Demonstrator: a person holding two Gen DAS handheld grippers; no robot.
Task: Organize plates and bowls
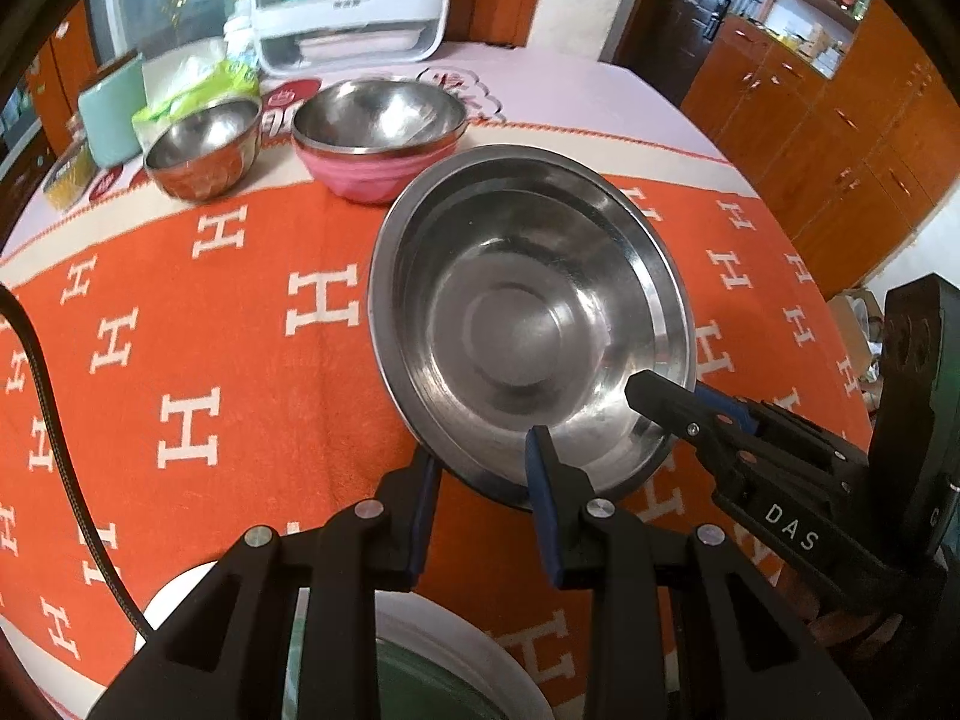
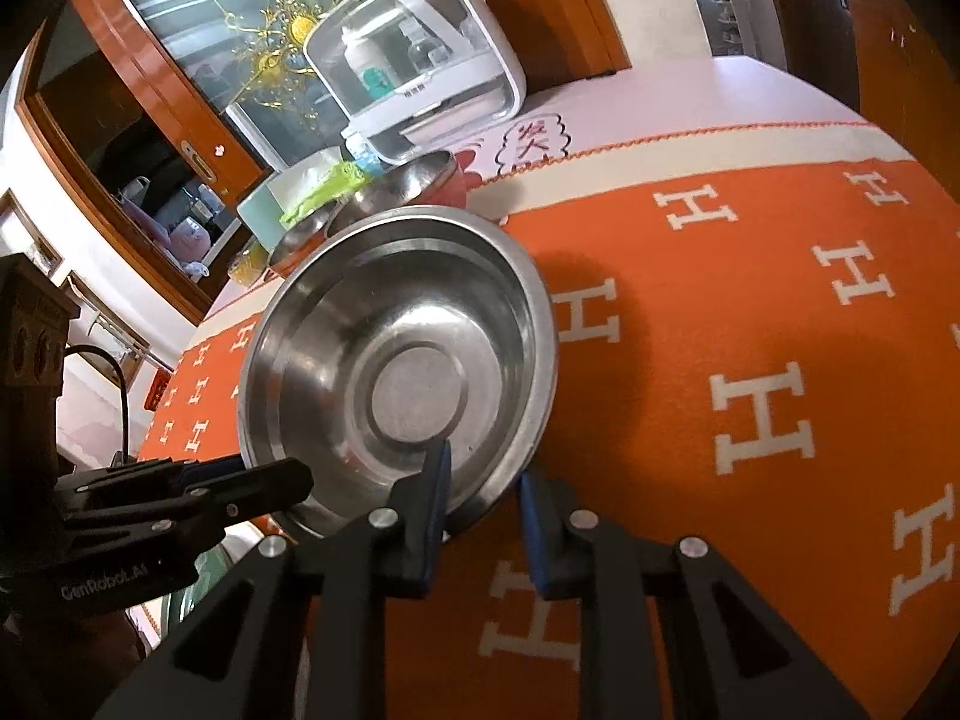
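Note:
A wide steel dish is held tilted above the orange tablecloth. My left gripper is shut on its near rim. My right gripper is shut on the same dish, one finger inside and one outside the rim; it shows in the left wrist view at the dish's right edge. The left gripper shows in the right wrist view at the dish's lower left rim. A steel bowl in a pink bowl and a small steel bowl stand behind. A white plate lies under my left gripper.
A white lidded container stands at the table's far edge, with a mint canister, a tissue pack and a yellow jar at the far left. Wooden cabinets stand to the right. The orange H-patterned cloth covers the table.

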